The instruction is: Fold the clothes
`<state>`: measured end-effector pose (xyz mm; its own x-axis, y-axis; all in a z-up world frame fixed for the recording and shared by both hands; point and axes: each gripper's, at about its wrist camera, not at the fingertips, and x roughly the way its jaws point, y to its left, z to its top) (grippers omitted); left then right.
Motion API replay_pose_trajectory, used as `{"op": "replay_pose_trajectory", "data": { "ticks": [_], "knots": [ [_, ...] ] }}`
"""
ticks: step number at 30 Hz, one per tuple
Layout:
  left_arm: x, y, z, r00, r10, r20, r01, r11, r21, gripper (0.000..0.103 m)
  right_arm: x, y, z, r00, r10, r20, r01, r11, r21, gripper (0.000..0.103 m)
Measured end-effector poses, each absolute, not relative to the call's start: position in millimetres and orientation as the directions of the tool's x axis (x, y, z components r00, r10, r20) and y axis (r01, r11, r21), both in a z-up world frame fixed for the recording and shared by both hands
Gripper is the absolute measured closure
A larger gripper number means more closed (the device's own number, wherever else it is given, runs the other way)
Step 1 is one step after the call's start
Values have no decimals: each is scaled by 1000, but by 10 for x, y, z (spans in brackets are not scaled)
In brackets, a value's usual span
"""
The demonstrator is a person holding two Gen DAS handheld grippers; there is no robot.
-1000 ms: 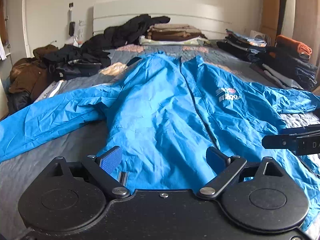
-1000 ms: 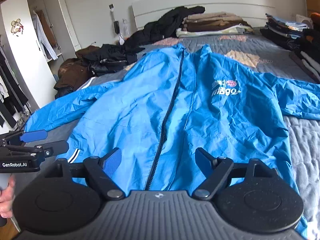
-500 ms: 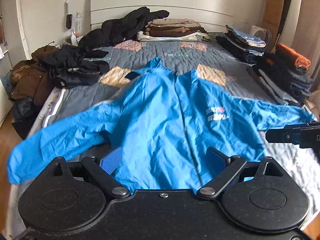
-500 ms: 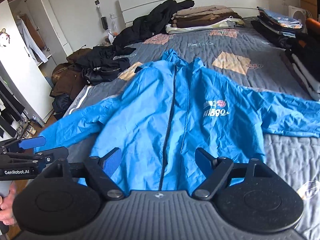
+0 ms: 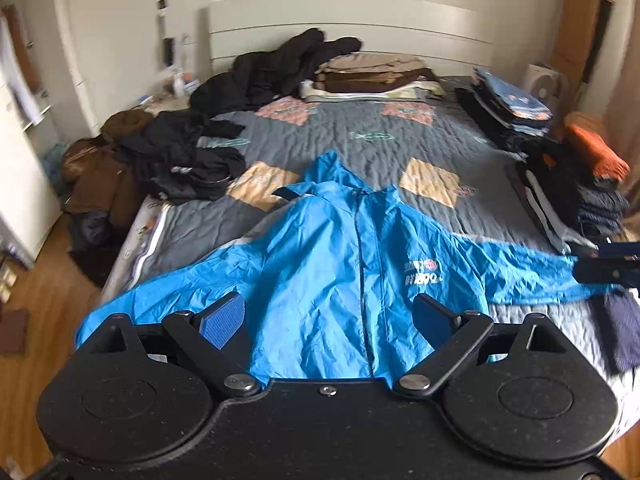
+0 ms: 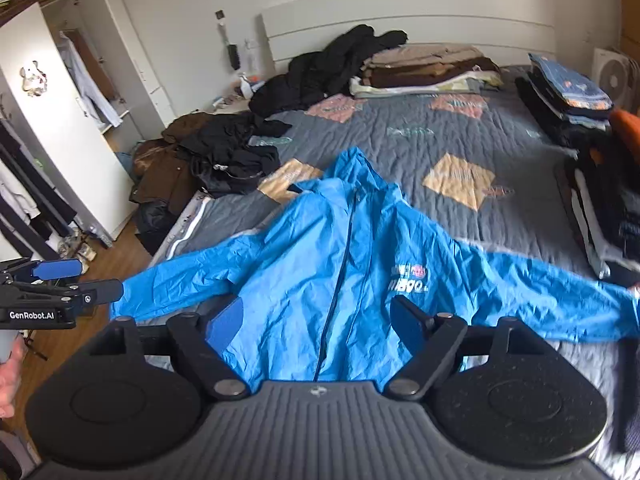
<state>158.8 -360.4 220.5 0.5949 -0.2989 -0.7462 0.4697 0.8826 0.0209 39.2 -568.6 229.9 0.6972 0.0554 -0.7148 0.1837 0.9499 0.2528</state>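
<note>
Bedroom, grey quilted bed (image 5: 380, 144): blue jacket (image 5: 332, 264) spread flat near the foot, front up, zipped, sleeves outstretched. Left gripper (image 5: 328, 316) and right gripper (image 6: 316, 316): jaws apart, empty. Both have drawn back and risen since a second ago; spreading appears finished, folding not yet begun.

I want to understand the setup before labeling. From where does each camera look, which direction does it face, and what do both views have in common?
Left wrist: sits on the left gripper, above the bed's foot, facing the headboard; its open fingers show.
Right wrist: sits on the right gripper, facing likewise; its open fingers, the left gripper and a bit of hand show at left.
Shared: blue jacket spread on the bed.
</note>
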Motion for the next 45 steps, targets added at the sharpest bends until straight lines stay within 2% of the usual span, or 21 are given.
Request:
{"op": "replay_pose_trajectory", "data": {
  "ticks": [6,11,18,22,29,45],
  "knots": [
    [1579,-3876,2496,641,-263,-722,413,910,35,13,441,-6136,2558,713,109,-692,104,960,258,23],
    [1645,-4161,2674,674,-264,-690,443,892,91,9,450,-6445,2682,738,111,-665,124,947,296,23],
    [1908,-4395,2742,698,-277,-660,477,867,141,9,584,-6634,2786,762,78,-643,153,943,296,23],
    [2184,-4445,2701,686,-307,-659,509,850,134,9,723,-6620,2805,768,70,-637,161,941,298,23],
    [2748,-4462,2507,640,-362,-677,569,816,101,9,1191,-6422,2745,764,56,-642,174,941,289,23],
    [4646,-4580,1588,480,-394,-784,656,754,23,9,2927,-6368,2220,644,-17,-765,288,932,221,23]
  ]
}}
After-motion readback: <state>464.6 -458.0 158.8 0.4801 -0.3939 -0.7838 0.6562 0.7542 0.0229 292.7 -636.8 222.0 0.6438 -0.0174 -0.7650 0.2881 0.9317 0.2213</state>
